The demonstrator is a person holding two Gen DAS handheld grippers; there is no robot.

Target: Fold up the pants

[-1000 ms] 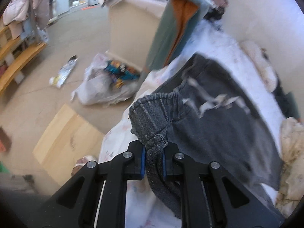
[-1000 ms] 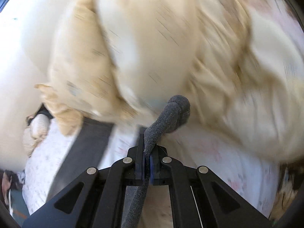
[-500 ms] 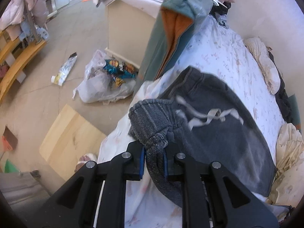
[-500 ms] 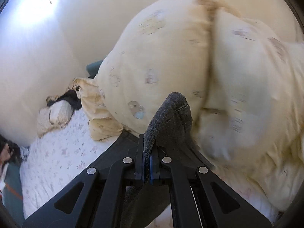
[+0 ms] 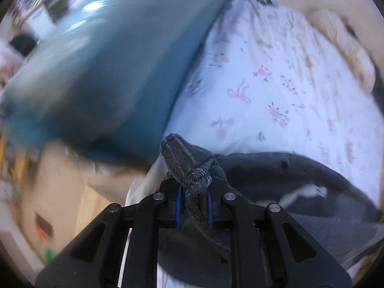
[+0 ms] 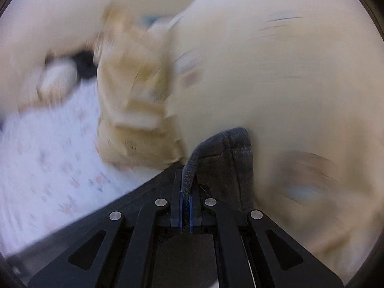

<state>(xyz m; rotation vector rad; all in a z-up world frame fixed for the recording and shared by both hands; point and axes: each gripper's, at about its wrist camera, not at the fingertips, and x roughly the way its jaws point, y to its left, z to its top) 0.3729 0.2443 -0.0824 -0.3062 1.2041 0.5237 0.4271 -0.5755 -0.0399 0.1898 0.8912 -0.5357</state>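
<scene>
The dark grey pants (image 5: 283, 180) lie across the floral bed sheet (image 5: 276, 84), with a pale drawstring (image 5: 304, 192) showing on them. My left gripper (image 5: 194, 201) is shut on a bunched fold of the pants' edge, which sticks up between the jaws. My right gripper (image 6: 186, 206) is shut on another thin edge of the pants (image 6: 225, 160), close against a cream duvet (image 6: 276, 84). Both views are motion-blurred.
A teal garment (image 5: 108, 72) hangs close at the left of the left wrist view, at the bed's edge. A beige pillow (image 5: 340, 48) lies by the wall. The floor (image 5: 60, 204) lies below left. A crumpled cream pillowcase (image 6: 134, 100) sits on the sheet (image 6: 48, 156).
My left gripper has swung low toward the bed and the teal garment, which now fills the left; the pants lie flatter. My right gripper has kept moving beside the duvet, still holding.
</scene>
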